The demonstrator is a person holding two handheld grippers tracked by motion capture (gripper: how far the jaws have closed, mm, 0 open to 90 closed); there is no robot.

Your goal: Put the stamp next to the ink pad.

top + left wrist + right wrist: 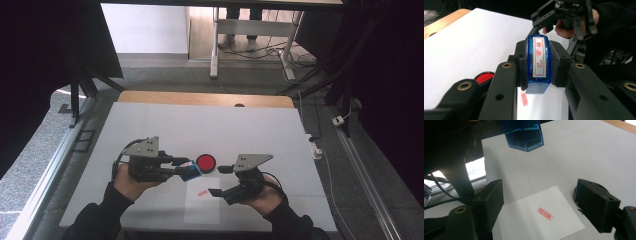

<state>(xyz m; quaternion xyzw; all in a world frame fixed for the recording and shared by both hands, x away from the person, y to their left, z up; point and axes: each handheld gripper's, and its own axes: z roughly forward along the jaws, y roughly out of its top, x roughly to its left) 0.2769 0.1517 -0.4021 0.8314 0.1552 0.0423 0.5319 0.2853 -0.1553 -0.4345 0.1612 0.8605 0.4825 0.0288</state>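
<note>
**Stamp's up in the air, print is on the paper: what can bite me now**

So the blue stamp [538, 63] is clamped in my left tongs [184, 168], held off the tabletop [150, 125] with its labelled top facing the left gripper view and its open base pointing down. Pads sit on both long sides, squeezed tight. From the high view it hangs just at 9 o'clock of the red ink pad [205, 162] and at about 11 o'clock of the red stamp mark [545, 213], which sits near the middle of the white paper sheet [524, 220].

My right tongs [218, 181] are spread wide with nothing between them, hovering low over that sheet at roughly 3 o'clock of the mark.

What worries me, as a guess:
- The stamp body is slick plastic, so if my grip loosens it could drop and leave a stray print.
- The sheet looks loose, so the right tongs could brush it and drag it or smear the fresh ink.
- The ink pad is close, so a careless swing left could knock it.
</note>
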